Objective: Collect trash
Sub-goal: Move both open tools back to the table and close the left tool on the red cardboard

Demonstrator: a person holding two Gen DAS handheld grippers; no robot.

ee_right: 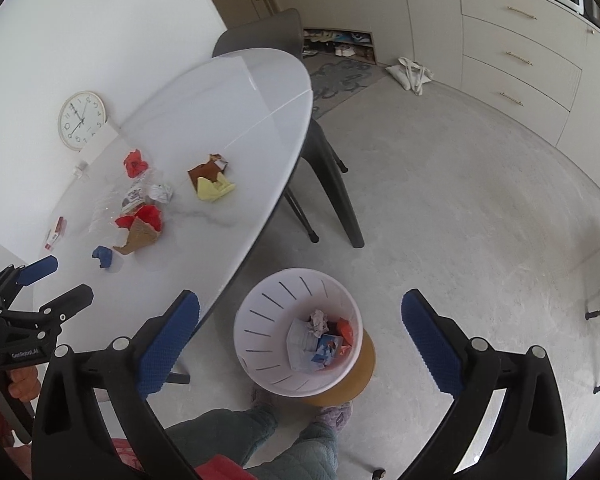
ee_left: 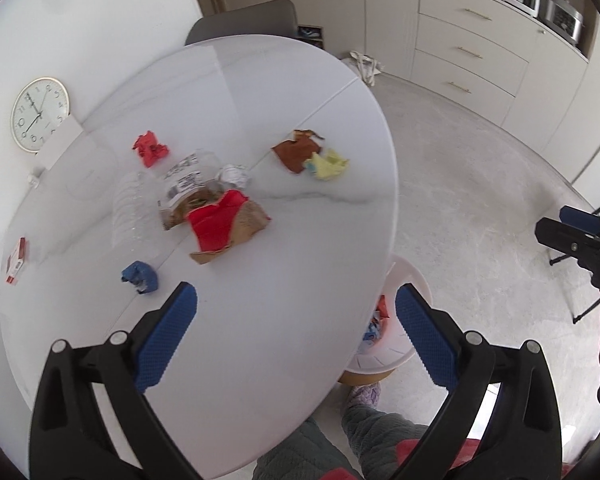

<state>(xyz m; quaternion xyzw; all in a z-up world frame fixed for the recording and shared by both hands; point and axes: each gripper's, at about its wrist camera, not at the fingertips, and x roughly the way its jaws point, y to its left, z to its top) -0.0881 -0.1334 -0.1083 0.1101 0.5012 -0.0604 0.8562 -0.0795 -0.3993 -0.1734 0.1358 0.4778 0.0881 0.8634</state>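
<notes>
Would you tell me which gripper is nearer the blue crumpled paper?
Left. The left gripper hovers just beside the blue crumpled paper; the right gripper hangs above the bin.

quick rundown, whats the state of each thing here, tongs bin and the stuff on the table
left tongs: open, empty
right tongs: open, empty
white slotted plastic bin: upright on floor, partly filled with paper scraps
crumpled blue paper ball: on table
clear plastic bottle: lying on its side
white round table: trash scattered on it
</notes>
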